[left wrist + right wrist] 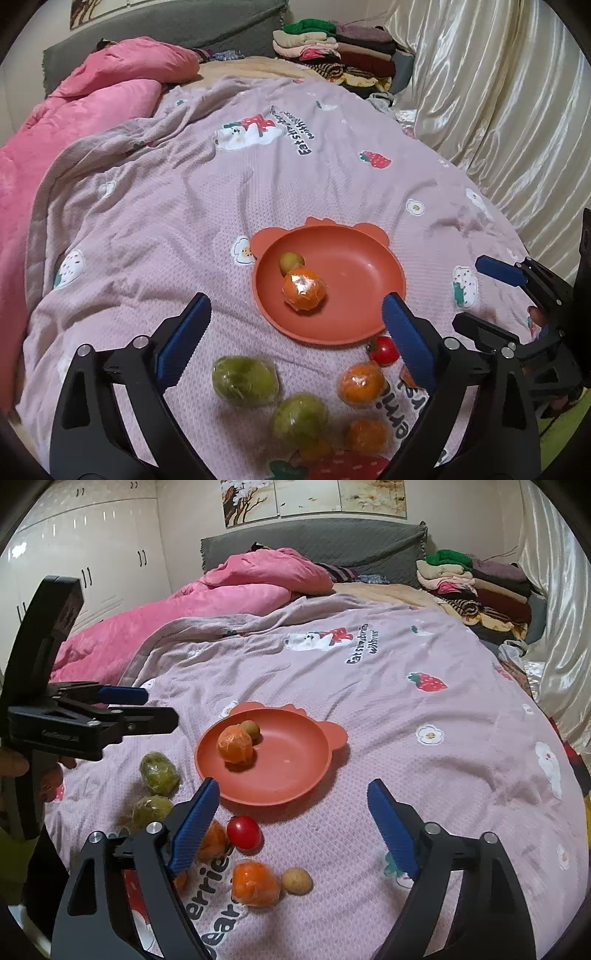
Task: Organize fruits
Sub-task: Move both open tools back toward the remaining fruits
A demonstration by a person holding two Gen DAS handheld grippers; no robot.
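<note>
On the bed's mauve strawberry-print blanket (424, 760) sits a terracotta-orange bear-eared plastic plate (295, 771), holding a film-wrapped orange (235, 744) at its 9 o'clock side and a small yellow-green round fruit (251, 728) touching it at about 10 o'clock. Loose on the blanket near the plate, from 6 to 8 o'clock, lie a red cherry tomato (243, 832), two more wrapped oranges (361, 384), a small tan round fruit (296, 880) and two wrapped green fruits (159, 773). The left hand-held gripper (295, 334) and right hand-held gripper (293, 810) both stand wide apart with nothing between their blue pads.
</note>
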